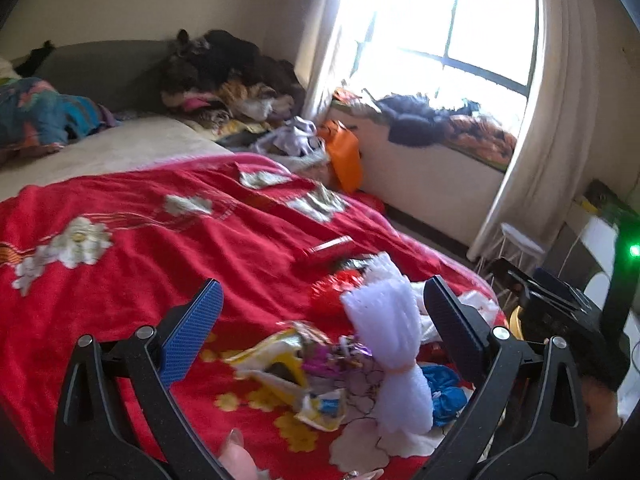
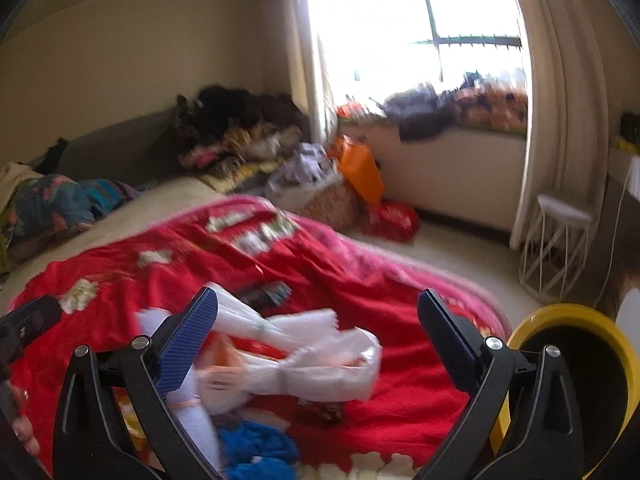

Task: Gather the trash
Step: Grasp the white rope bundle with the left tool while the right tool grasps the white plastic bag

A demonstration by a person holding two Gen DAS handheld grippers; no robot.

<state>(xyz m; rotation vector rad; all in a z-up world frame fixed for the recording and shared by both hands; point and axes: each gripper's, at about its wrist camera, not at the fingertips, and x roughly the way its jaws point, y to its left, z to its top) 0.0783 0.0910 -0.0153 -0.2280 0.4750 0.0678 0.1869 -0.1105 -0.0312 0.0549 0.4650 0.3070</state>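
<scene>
- The red blanket (image 1: 160, 248) is covering the near end of the bed and is serving as the landmark here; all the trash is lying on its near right corner.
- A yellow bin (image 2: 576, 352) is standing on the floor just off that corner, beside the right gripper (image 2: 318, 340), so that hand seems the nearer one for dropping things in.
- A white foam sleeve (image 1: 394, 344) is lying on the blanket with its long axis running away from the left gripper (image 1: 322, 328), straight ahead between its spread fingers.
- A clear plastic bag (image 2: 320, 356), pinched at its middle, is lying crosswise in front of the right gripper, long axis left to right.
- A yellow wrapper (image 1: 280, 364) and a blue crumpled bag (image 1: 446, 394) are lying on either side of the sleeve's near end.
- Both grippers are hanging wide apart and holding nothing; the left one looks best lined up with the sleeve.
</scene>
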